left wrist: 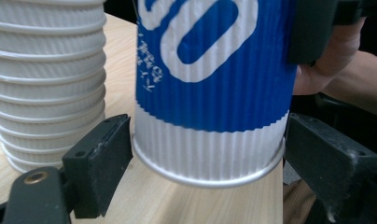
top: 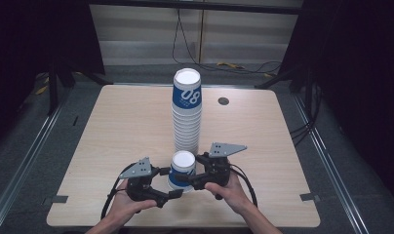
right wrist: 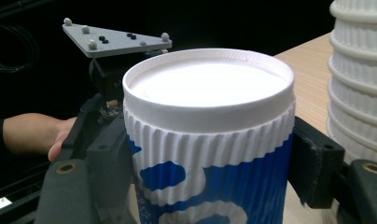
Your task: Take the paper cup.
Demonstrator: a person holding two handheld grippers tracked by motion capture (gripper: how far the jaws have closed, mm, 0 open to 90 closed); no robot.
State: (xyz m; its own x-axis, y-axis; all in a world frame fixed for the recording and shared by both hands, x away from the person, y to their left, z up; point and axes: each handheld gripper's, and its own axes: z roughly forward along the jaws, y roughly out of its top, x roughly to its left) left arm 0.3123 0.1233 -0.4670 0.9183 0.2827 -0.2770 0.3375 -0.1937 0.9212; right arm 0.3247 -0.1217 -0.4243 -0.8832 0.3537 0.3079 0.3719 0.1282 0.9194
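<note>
Two grippers meet at the near edge of my table [top: 112,126], both around a single blue-and-white paper cup [top: 181,169] that is upside down, base uppermost. My right gripper [top: 192,181] has its jaws clamped against the cup's upper ribbed wall, pads touching on both sides in the right gripper view. My left gripper [top: 169,183] has its jaws spread at the cup's rim; in the left gripper view one pad sits just beside the rim, the other stands apart. The rim appears lifted slightly off the wood. Just behind the cup rises a tall stack of cups [top: 187,112], inverted likewise. A round grommet hole [top: 223,101] lies farther back, to the right of the stack.
</note>
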